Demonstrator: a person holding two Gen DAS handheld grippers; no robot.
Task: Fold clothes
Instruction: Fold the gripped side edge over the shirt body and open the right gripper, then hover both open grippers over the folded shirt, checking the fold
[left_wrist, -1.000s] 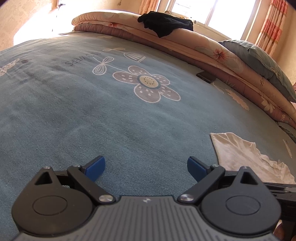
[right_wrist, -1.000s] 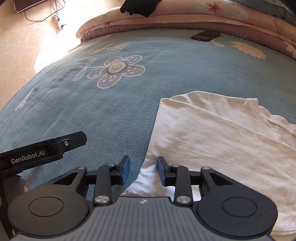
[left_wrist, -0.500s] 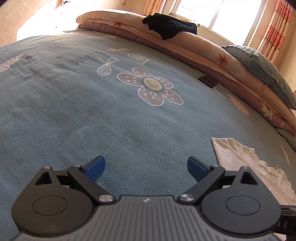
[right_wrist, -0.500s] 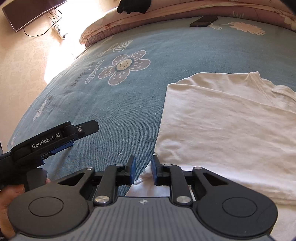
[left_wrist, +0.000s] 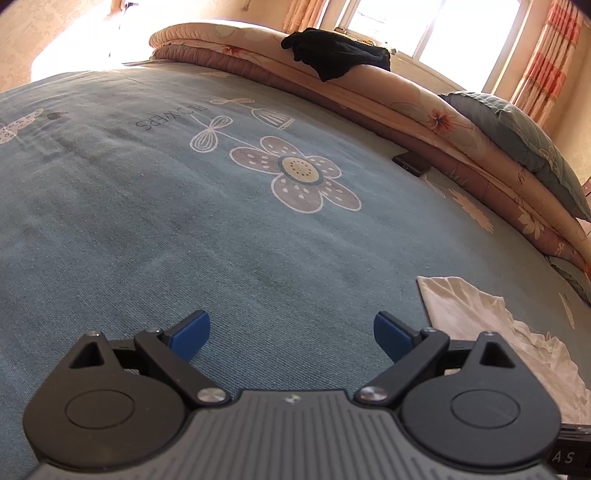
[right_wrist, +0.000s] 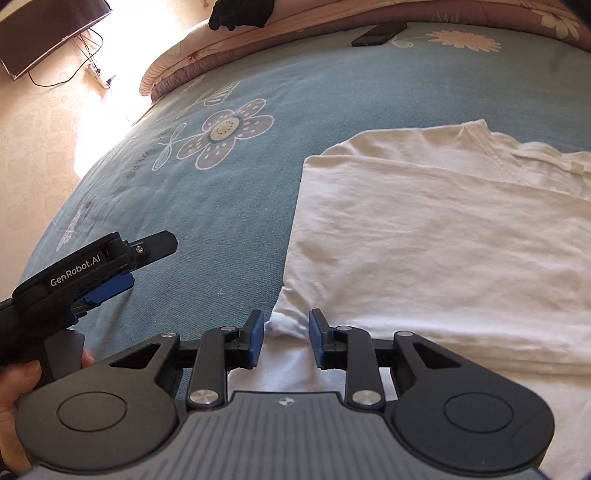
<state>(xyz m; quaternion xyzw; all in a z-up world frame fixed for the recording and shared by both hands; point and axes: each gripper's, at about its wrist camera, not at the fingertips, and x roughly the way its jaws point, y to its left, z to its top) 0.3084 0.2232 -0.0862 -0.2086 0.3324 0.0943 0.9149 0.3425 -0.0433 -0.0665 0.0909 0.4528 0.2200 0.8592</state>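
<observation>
1. Hand-held gripper, right (right_wrist: 284, 338): its blue pads are standing narrowly apart, with a bunched corner of the white T-shirt (right_wrist: 443, 236) lying in the gap. Whether the pads are pinching the cloth or only flanking it cannot be told.
2. Hand-held gripper, left (left_wrist: 291, 332): its jaws are standing wide and holding nothing. It is hovering over bare sheet to the left of the T-shirt, clear of the cloth; the right wrist view shows it from the side, gripped by a hand (right_wrist: 14, 391).
3. White T-shirt: it is lying on the bed (right_wrist: 240, 229), just right of the printed flower (right_wrist: 225, 133). Its left edge is running straight, a layer seems to be overlapping across the body, and the collar (right_wrist: 495, 155) is showing at the far side.
4. Progress, as a judgement: one lengthwise fold seems to be in place, so the garment is reading as partly folded. A compact bundle is not showing, and the part right of the collar is running out of view.
5. Remaining work, as a judgement: further folds are likely wanted before the T-shirt is lying as a neat packet.
6. Surroundings: a rolled quilt (left_wrist: 406, 99), a dark garment (left_wrist: 332, 55) on it, and a phone (left_wrist: 412, 164) are lying beyond the flower.
</observation>
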